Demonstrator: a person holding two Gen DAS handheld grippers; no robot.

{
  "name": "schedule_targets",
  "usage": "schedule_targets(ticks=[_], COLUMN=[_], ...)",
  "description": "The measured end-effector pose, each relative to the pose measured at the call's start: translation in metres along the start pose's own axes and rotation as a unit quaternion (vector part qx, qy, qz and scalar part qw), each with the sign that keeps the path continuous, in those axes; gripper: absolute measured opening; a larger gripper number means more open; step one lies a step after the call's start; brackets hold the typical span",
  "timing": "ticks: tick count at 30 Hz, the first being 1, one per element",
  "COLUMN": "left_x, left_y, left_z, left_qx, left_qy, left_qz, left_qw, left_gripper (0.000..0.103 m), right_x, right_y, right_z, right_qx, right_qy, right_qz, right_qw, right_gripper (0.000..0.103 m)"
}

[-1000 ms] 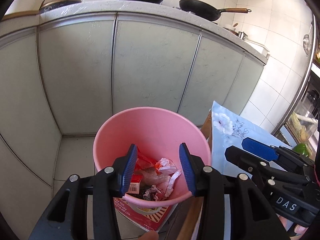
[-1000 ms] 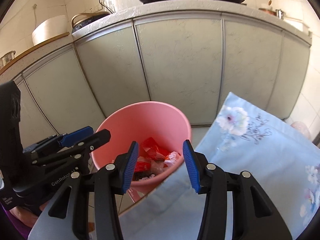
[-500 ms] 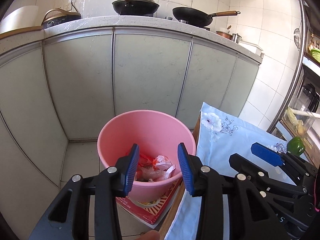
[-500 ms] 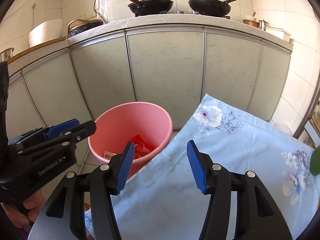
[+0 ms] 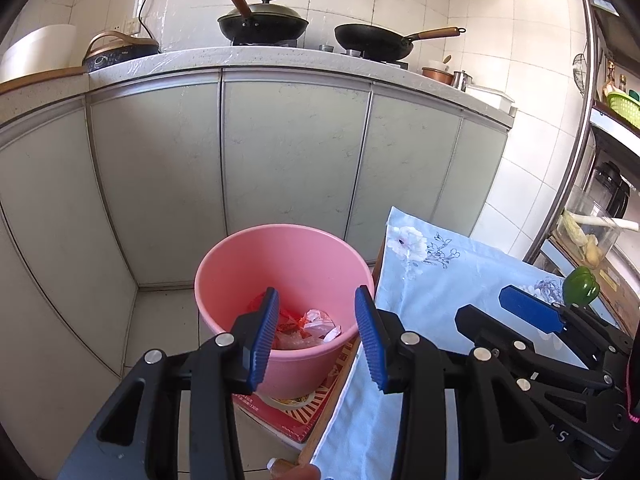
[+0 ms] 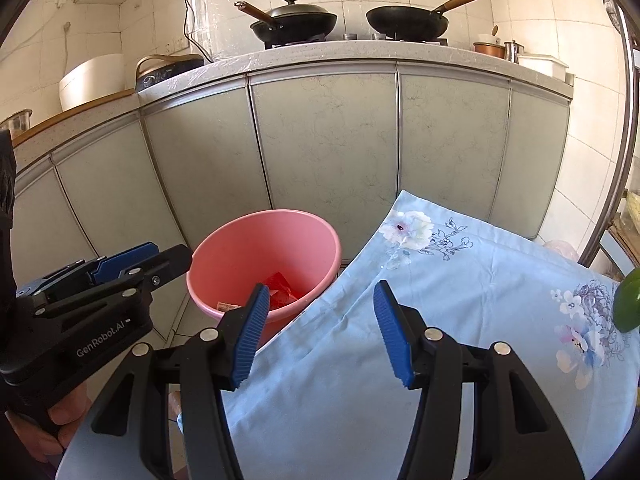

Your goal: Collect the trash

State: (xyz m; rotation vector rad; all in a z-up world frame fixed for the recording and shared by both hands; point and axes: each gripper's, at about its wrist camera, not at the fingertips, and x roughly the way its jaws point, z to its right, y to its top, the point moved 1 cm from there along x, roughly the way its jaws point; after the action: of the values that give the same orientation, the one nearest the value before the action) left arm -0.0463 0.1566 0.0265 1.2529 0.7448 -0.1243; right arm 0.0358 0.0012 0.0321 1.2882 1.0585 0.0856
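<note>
1. The left gripper (image 5: pixel 316 332) is spread wide with nothing between its pads. The right gripper (image 6: pixel 320 332) is likewise spread and holds nothing.

2. The pink bin (image 5: pixel 280 264) stands on the floor in front of the cabinets (image 5: pixel 292 152), on a red printed sheet (image 5: pixel 304 416). Trash (image 5: pixel 308 324) lies at its bottom: red wrappers and crumpled white paper.

3. The bin sits just beside the left edge of the bench, which carries a blue floral cloth (image 6: pixel 440 320). The bin rim lies below the cloth level.

4. Governing relation: from the left gripper the bin lies straight ahead and below, its opening framed between the two blue pads. From the right gripper the bin (image 6: pixel 264 256) lies ahead and to the left, with the cloth under and ahead of the gripper.

5. The left gripper is judged nearer the bin. The right gripper is nearer the bench surface.

6. No loose trash shows on the visible cloth. A green pepper (image 5: pixel 580 284) rests near the right edge of the bench; it does not read as trash.

7. Judgement: the drop into the bin appears complete. The next move calls for locating a further piece, which is out of view in both cameras.

8. The bin has no long axis; its opening is round and accepts a drop from any heading.
</note>
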Motion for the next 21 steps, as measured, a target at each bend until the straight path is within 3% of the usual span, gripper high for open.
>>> schedule_targets(ticks=[21], left_x=[-0.020], left_y=[-0.002], left_z=[0.004], left_qx=[0.008], left_qy=[-0.001], left_qz=[0.013], left_qw=[0.9999], left_gripper=[0.039], right_x=[-0.016], right_y=[-0.005], right_z=[-0.009], right_qx=[-0.015], right_qy=[-0.010], right_qz=[0.010], right_qw=[1.000], right_gripper=[0.055])
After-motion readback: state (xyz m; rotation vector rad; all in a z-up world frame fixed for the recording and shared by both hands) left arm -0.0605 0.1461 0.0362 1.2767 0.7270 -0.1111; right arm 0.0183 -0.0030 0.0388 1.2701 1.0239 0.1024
